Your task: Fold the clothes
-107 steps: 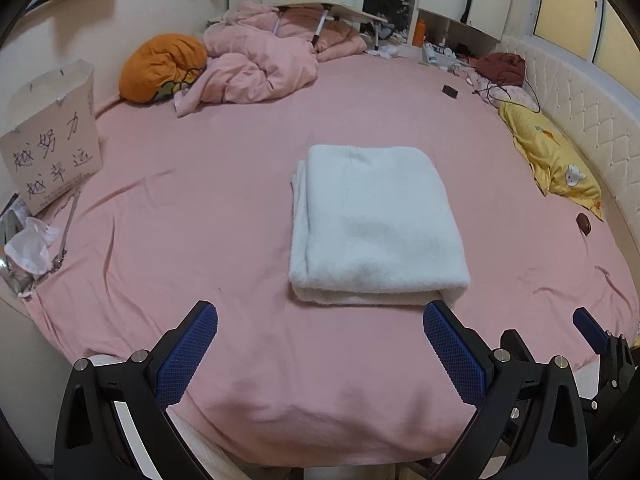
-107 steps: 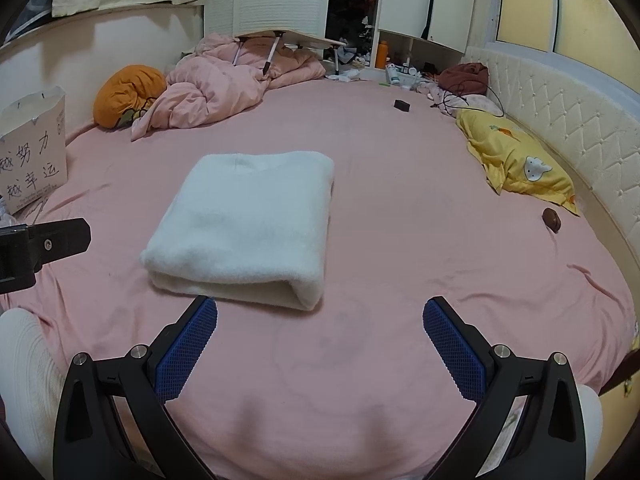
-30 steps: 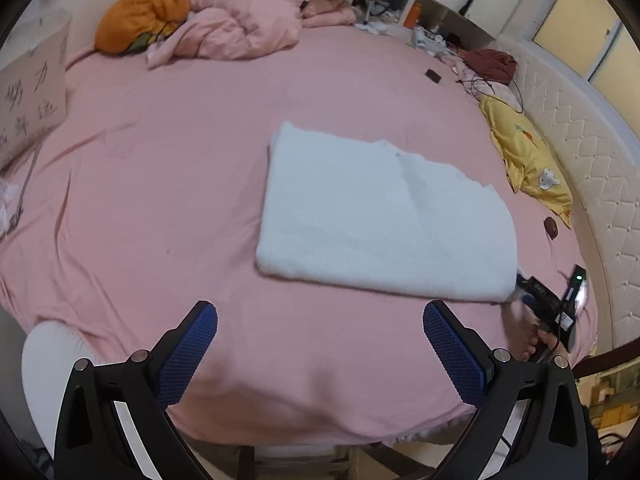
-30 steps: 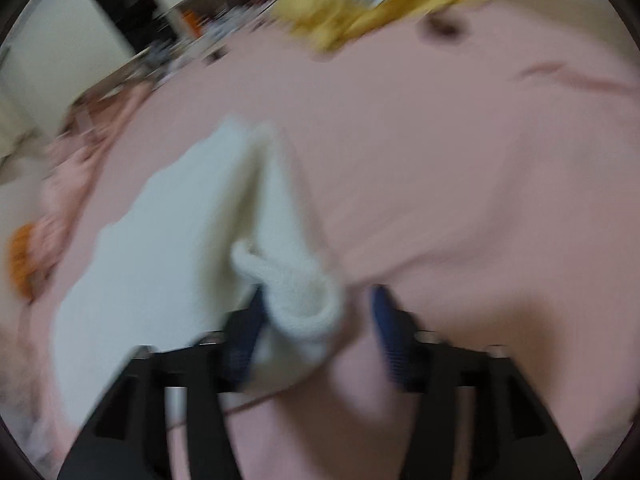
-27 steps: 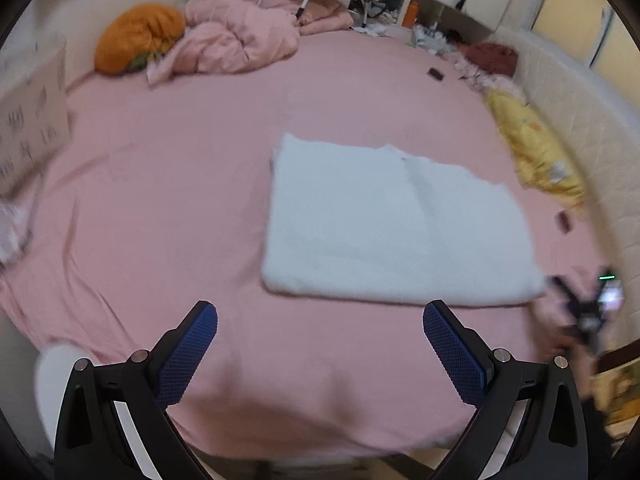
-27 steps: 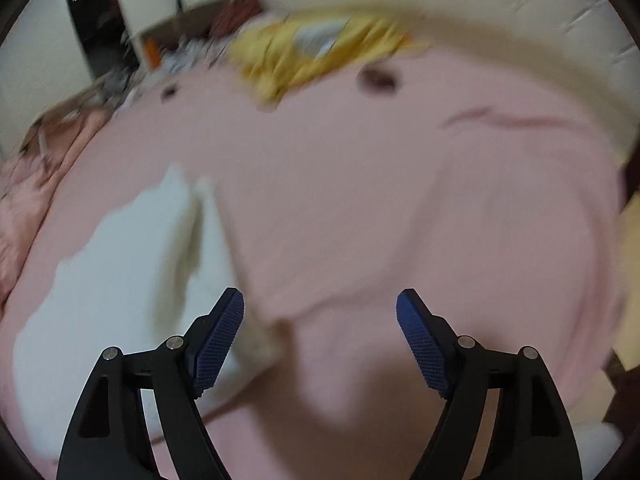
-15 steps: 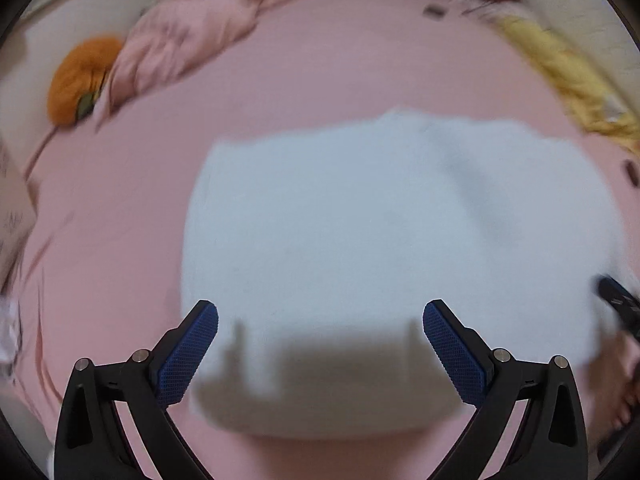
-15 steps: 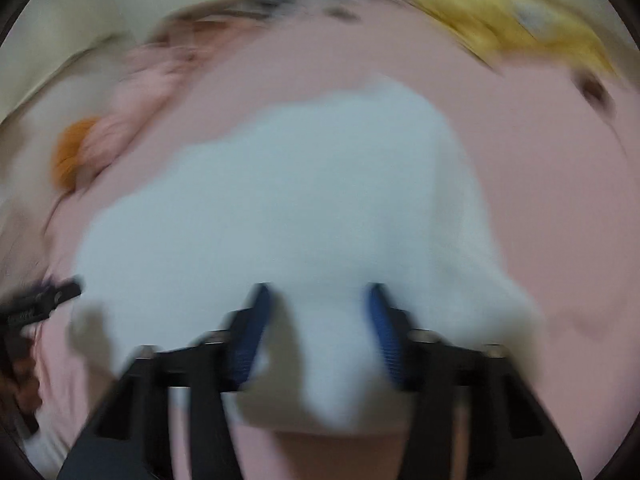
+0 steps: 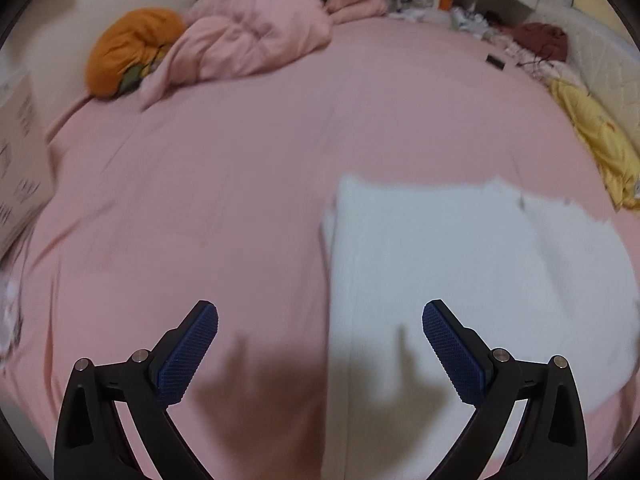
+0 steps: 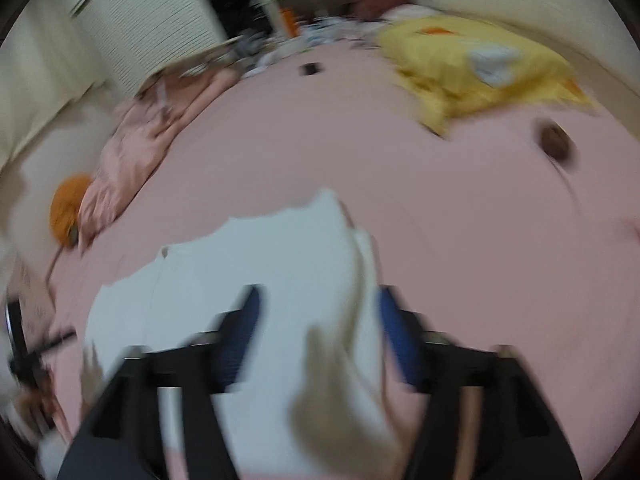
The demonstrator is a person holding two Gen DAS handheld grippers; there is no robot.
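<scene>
A white fleecy garment (image 9: 460,264) lies spread flat on the pink bed sheet (image 9: 224,184). My left gripper (image 9: 320,344) is open and empty, low over the garment's near left edge. In the right wrist view, which is blurred, the same garment (image 10: 256,264) lies below my right gripper (image 10: 318,332). Its jaws stand partly apart astride the garment's right edge, where a fold rises between the fingers. Whether they pinch the cloth cannot be told.
A pink quilt (image 9: 256,36) and an orange cushion (image 9: 128,48) lie at the far side of the bed. A yellow pillow (image 9: 596,132) lies at the right by the padded headboard. A paper bag (image 9: 20,156) stands at the left edge. A small dark object (image 10: 554,142) lies near the pillow.
The garment was unfolded to a wider flat sheet. My left gripper has shifted left, toward the garment's left edge. My right gripper has swung to the garment's right edge, jaws narrower than before.
</scene>
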